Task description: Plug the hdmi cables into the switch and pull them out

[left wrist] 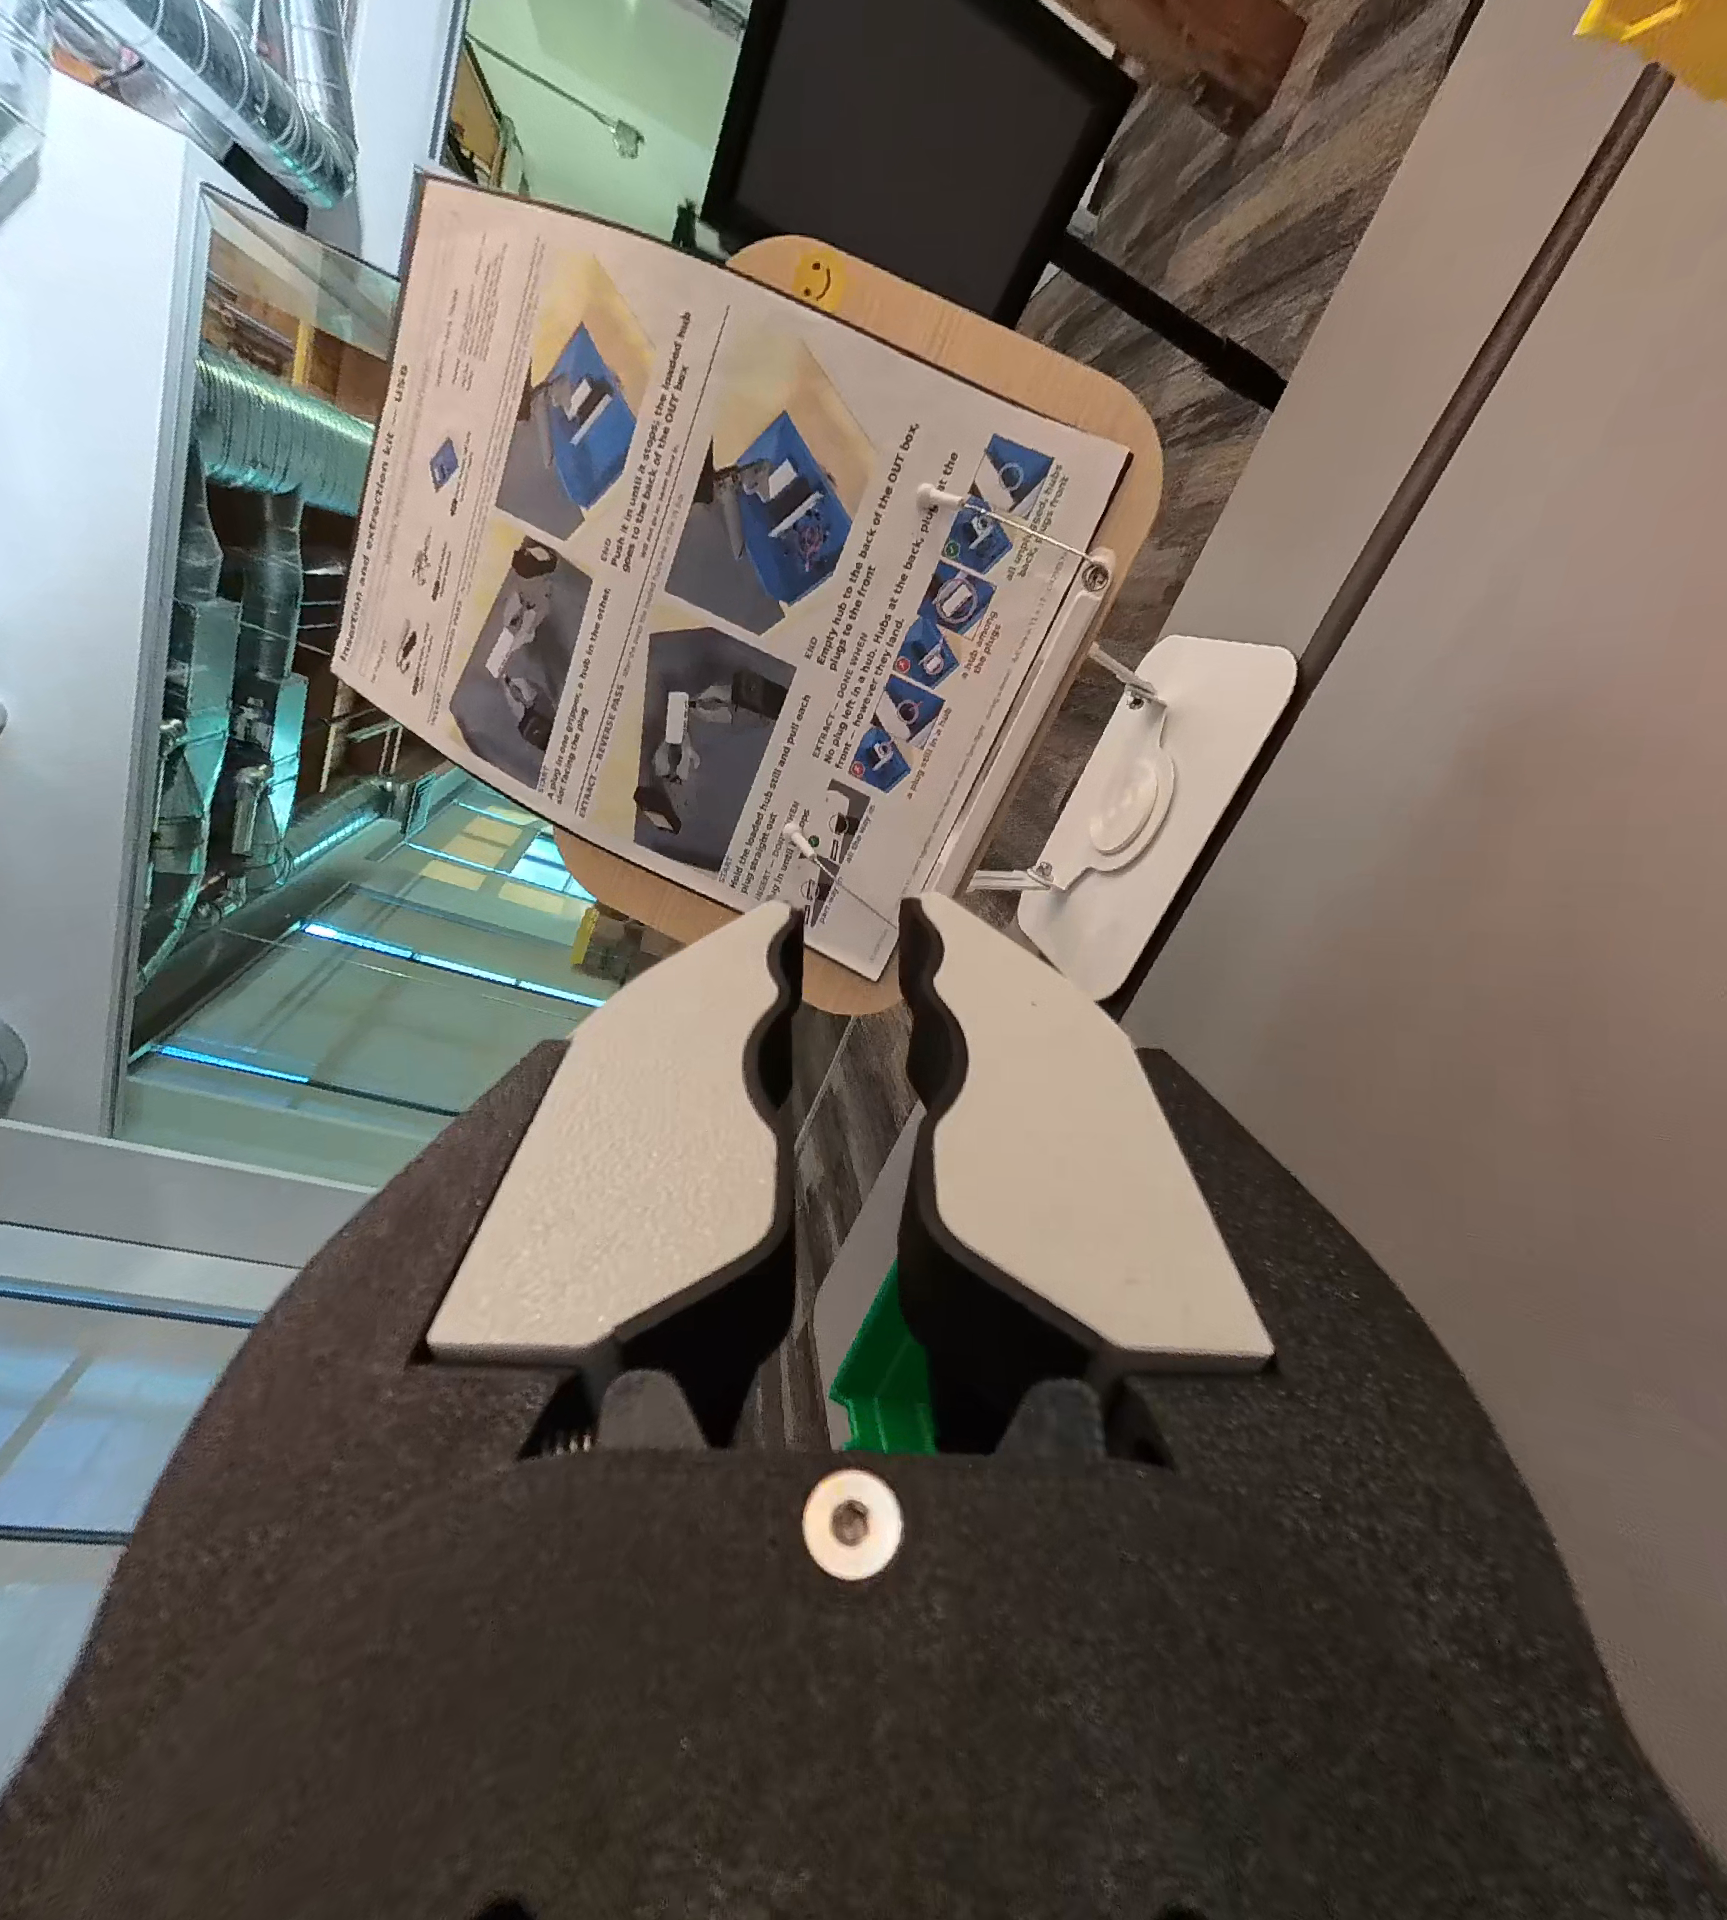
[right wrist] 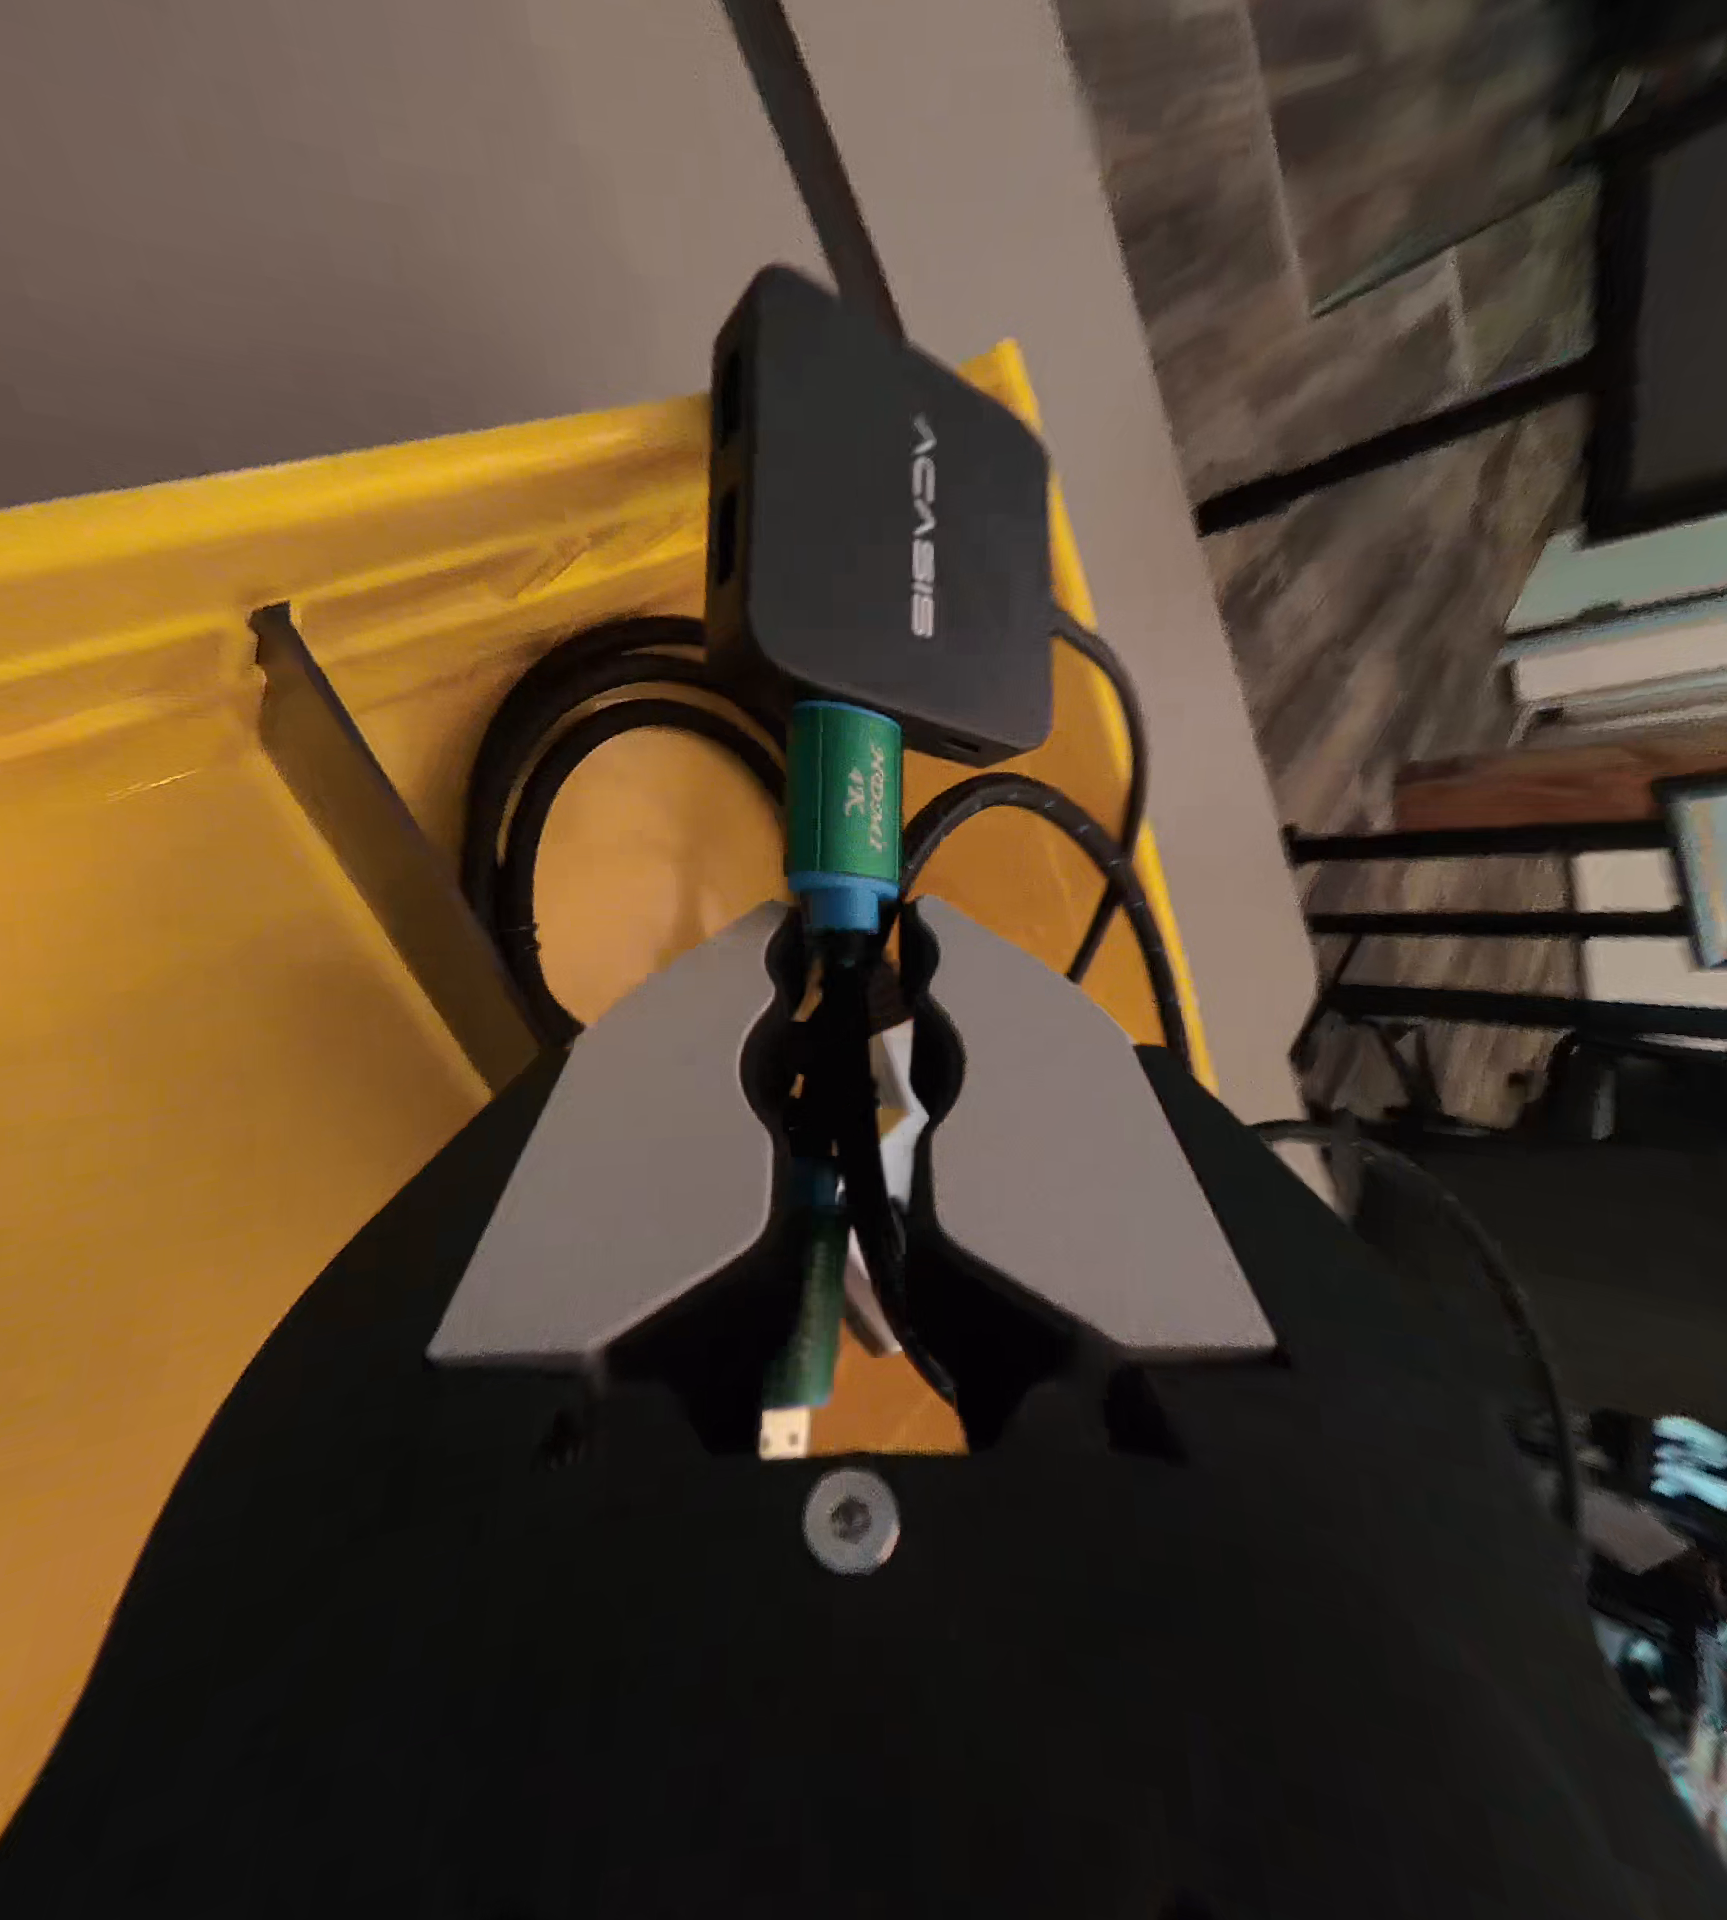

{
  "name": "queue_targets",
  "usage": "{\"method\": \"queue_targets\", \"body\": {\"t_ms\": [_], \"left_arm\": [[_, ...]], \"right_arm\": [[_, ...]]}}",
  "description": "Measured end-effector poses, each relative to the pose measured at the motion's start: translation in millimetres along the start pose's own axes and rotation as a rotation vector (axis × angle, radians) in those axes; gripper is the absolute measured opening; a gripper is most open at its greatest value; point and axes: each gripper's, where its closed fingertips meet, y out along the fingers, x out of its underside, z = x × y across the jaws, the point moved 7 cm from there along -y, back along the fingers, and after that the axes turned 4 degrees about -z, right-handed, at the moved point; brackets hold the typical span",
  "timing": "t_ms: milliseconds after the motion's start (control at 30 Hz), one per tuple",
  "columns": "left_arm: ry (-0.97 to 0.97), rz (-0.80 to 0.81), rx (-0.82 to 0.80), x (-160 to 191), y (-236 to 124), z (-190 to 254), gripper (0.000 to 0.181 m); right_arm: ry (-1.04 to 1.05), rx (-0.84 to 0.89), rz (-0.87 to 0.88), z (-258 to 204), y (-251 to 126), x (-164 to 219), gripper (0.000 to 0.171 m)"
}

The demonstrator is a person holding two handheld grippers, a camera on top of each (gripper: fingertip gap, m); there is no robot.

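**Right fingers at the plug's collar, left fingers empty**

Your right gripper (right wrist: 843, 920) had its grey fingers (right wrist: 651, 1122) narrowed around the blue collar and cable behind the green metal HDMI plug (right wrist: 843, 795); a firm clamp could not be confirmed. The plug sat in the flat black square switch (right wrist: 880, 509), its long axis pointing straight away from you, above the yellow plastic bin (right wrist: 215, 831). Your left gripper (left wrist: 848, 920) held nothing, fingers slightly parted, facing a printed instruction sheet (left wrist: 630, 520).

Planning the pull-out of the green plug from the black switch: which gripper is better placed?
Probably right. The right gripper sits at the green plug seated in the black switch; the left gripper faces an instruction sheet.
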Motion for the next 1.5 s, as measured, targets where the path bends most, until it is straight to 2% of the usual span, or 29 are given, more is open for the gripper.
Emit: {"method": "queue_targets", "body": {"t_ms": [133, 333, 400, 500, 567, 700, 767, 800, 833, 900, 1000, 1133, 1200, 1267, 1333, 1367, 1400, 1500], "left_arm": [[-0.007, -0.006, -0.003, 3, 0, -3, 0.017], [-0.002, -0.017, -0.001, 7, 1, -5, 0.016], [0.001, -0.019, -0.001, 6, 1, -5, 0.016], [0.002, 0.021, -0.037, 3, -3, -7, 0.014], [-0.004, 0.035, -0.035, 1, -5, -8, 0.013], [-0.016, -0.017, -0.036, 15, -5, -18, 0.015], [-0.074, -0.083, -0.013, 33, -3, -27, 0.016], [-0.12, -0.127, 0.011, 45, -1, -32, 0.017], [-0.174, -0.174, 0.037, 58, 0, -37, 0.017], [-0.298, -0.264, 0.07, 87, 1, -49, 0.018], [-0.503, -0.384, 0.065, 134, -4, -67, 0.021], [-0.79, -0.619, 0.066, 208, -17, -78, 0.036], [-0.912, -0.71, 0.055, 243, -22, -79, 0.043], [-1.007, -0.773, 0.059, 272, -24, -75, 0.045], [-1.067, -0.85, 0.055, 298, -24, -69, 0.054], [-1.097, -0.876, 0.067, 308, -22, -65, 0.056], [-1.136, -0.886, 0.109, 314, -20, -59, 0.056], [-1.275, -0.894, 0.329, 319, -10, -38, 0.057]], "right_arm": [[0.068, -0.063, -0.054, 0, 0, 6, 0.017], [-0.025, -0.004, -0.109, 4, -13, 19, 0.011], [-0.036, -0.057, -0.167, -4, -5, 21, 0.012], [-0.016, -0.019, -0.253, -5, 10, 20, 0.026], [0.003, -0.023, -0.272, -2, 5, 18, 0.034], [0.144, 0.055, -0.064, 19, -39, 14, 0.046], [0.241, 0.16, 0.029, 35, -71, 18, 0.046], [0.299, 0.155, 0.064, 36, -85, 23, 0.046], [0.363, 0.111, 0.073, 34, -95, 30, 0.046], [0.475, -0.025, -0.029, 21, -104, 52, 0.046], [0.589, -0.143, -0.238, 6, -97, 90, 0.047], [0.868, -0.211, -0.251, 12, -82, 117, 0.047], [0.943, -0.273, -0.216, 10, -73, 123, 0.047], [0.966, -0.317, -0.308, 4, -60, 135, 0.044], [0.991, -0.379, -0.377, -2, -48, 142, 0.039], [1.019, -0.452, -0.374, -5, -43, 140, 0.026], [1.047, -0.52, -0.374, -8, -39, 138, 0.011], [1.059, -0.548, -0.43, -9, -31, 138, 0.011]]}}
